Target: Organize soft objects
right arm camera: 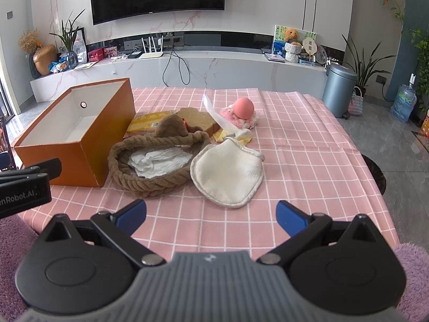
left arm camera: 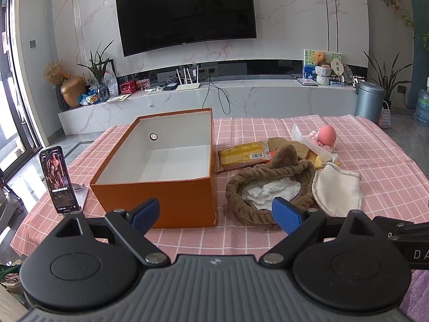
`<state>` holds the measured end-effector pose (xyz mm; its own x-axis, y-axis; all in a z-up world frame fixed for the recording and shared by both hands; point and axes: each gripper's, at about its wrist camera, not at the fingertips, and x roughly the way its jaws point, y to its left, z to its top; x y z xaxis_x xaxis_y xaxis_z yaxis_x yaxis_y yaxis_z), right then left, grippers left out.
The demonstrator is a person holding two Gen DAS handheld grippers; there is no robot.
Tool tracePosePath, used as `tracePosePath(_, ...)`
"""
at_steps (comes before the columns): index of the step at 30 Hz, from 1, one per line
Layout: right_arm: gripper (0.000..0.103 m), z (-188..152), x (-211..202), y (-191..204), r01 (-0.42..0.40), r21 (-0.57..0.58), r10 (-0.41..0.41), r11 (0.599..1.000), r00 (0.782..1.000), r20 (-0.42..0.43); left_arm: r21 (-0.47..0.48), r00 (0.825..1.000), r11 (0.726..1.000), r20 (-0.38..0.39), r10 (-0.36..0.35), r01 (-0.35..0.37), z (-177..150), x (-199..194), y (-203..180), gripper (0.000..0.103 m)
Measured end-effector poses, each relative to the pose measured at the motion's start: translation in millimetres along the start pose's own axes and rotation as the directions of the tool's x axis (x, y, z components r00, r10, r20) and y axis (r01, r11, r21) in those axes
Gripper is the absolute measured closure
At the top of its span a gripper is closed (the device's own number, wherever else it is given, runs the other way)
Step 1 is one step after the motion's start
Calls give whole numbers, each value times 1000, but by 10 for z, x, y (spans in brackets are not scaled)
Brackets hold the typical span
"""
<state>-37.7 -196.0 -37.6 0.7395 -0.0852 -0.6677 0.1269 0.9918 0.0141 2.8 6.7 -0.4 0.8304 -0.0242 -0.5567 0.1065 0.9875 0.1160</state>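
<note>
An open orange box [left arm camera: 161,196] [right arm camera: 77,158] with a white, empty inside stands on the pink checked tablecloth. To its right lie a brown rope basket [left arm camera: 268,214] [right arm camera: 150,182] holding white crumpled paper, a cream cloth pad [left arm camera: 337,190] [right arm camera: 228,177], a brown plush piece [right arm camera: 171,126], a yellow packet [left arm camera: 241,154], sponge slices [right arm camera: 198,119] and a pink ball [left arm camera: 327,135] [right arm camera: 243,108] on pink knit. My left gripper [left arm camera: 215,216] is open and empty near the box's front right corner. My right gripper [right arm camera: 211,216] is open and empty, short of the cream pad.
A phone [left arm camera: 59,179] on a stand is left of the box. Beyond the table are a marble TV bench [left arm camera: 214,99], a wall TV, plants and a grey bin [right arm camera: 339,88]. The left gripper's body [right arm camera: 24,185] shows at the right view's left edge.
</note>
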Motion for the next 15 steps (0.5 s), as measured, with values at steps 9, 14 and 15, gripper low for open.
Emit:
tracePosePath(9,2,17,54,-39,-7,15,7,1000,1000,-9,3,999,999,-16,-33,33,9,82,-45,0)
tracePosePath(14,2,45,205,-145,-29,34,29,999,1000,6,15,991,991,2,-137,137,56,200,-114,0)
tracePosePath(15,3,54,243,-164,-27,28,26,999,999,18,26,985,985,1,-170,170,62,247,-141,1)
